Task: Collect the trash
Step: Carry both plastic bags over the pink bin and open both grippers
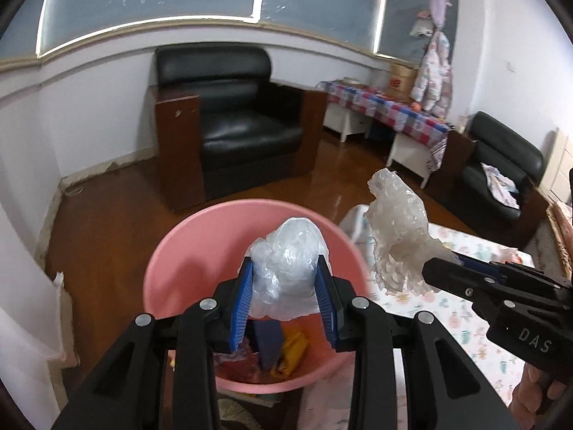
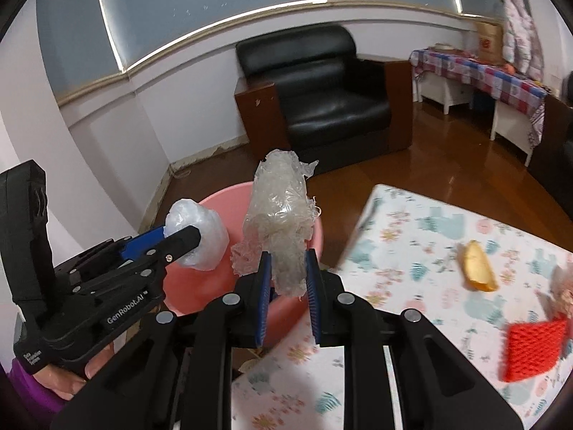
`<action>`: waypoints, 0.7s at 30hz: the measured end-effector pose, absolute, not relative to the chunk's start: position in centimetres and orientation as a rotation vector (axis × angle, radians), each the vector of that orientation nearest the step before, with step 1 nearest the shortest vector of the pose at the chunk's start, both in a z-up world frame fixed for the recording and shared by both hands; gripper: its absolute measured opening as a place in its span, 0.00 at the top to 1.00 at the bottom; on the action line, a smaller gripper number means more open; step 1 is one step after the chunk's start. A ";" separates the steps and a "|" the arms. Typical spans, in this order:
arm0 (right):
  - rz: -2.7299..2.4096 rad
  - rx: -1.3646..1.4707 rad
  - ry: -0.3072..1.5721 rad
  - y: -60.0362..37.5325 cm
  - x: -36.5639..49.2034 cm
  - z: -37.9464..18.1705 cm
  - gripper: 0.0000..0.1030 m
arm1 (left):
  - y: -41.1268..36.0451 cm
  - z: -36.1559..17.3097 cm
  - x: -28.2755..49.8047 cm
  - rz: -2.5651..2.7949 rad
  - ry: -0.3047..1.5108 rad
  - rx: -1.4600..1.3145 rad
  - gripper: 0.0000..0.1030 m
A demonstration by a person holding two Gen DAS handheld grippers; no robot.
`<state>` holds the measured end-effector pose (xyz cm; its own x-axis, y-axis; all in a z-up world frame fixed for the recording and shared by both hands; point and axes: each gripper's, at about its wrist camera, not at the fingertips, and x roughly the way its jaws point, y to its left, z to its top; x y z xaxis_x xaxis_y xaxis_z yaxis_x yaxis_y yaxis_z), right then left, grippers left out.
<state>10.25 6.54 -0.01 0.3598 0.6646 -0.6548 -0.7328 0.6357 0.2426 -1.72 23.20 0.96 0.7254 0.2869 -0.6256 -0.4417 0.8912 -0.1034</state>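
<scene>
Left hand-held gripper (image 1: 284,297) pinched crumpled whitish plastic bag (image 1: 286,268) over pink plastic basin (image 1: 186,251) | right hand-held gripper (image 2: 288,290) pinched clear crinkled film wad (image 2: 283,215) | I judged both featherlight, soft, slippery; grip mid-bulk.

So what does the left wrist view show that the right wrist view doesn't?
Only the left wrist view shows trash already in the pink basin and a second black armchair. Only the right wrist view shows a fruit peel and red foam net on the floral tablecloth. Both show each gripper clamping crumpled clear plastic.
</scene>
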 end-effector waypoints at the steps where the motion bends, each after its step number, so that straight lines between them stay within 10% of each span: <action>1: 0.907 -0.103 0.804 7.2 10.3 -0.3 0.81 | 23.7 0.6 -1.8 0.413 0.649 -0.258 0.68; 21: 0.920 -0.142 0.936 12.1 10.4 -4.1 0.75 | 27.5 -3.9 -1.3 0.470 0.749 -0.315 0.47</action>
<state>10.42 12.07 -4.07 0.2568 0.6174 -0.7436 -0.7324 0.6263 0.2670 -1.32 27.53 -3.95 0.6368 0.2939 -0.7128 -0.5134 0.8514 -0.1077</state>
